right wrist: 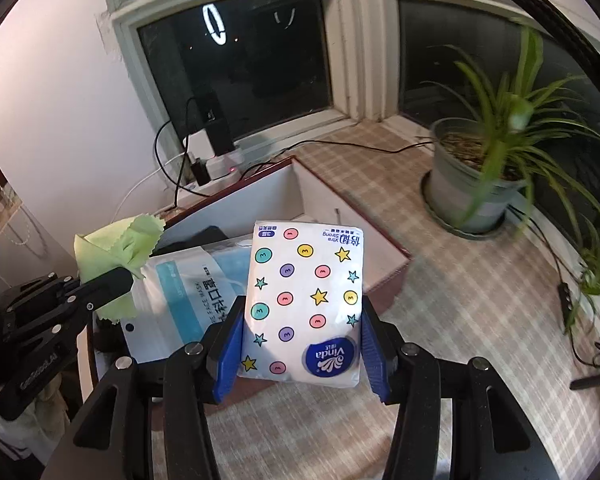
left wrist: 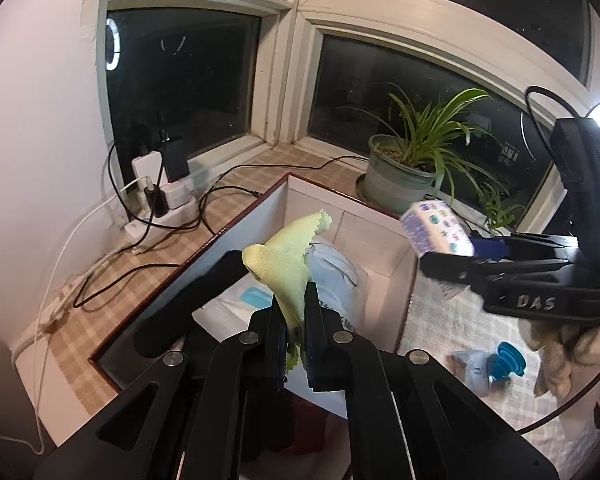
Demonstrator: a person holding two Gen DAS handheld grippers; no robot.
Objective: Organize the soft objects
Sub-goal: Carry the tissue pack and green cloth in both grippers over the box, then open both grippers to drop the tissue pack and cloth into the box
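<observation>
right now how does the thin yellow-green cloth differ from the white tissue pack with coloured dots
The thin yellow-green cloth is plain, limp and crumpled, with a zigzag edge; the white tissue pack with coloured dots is printed, plump and rectangular. The cloth is pinched in the left tool; the pack fills the wider-set right tool. Both are held above the box.

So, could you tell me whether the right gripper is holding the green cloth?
No, the right gripper is clamped on the tissue pack, while the green cloth sits pinched in the left gripper.

Pale yellow-green cloth (left wrist: 288, 268); white tissue pack (right wrist: 304, 304) with coloured dots and stars; beige checked tabletop (right wrist: 440, 280); box (left wrist: 228, 228) rim seemingly dark red.
</observation>
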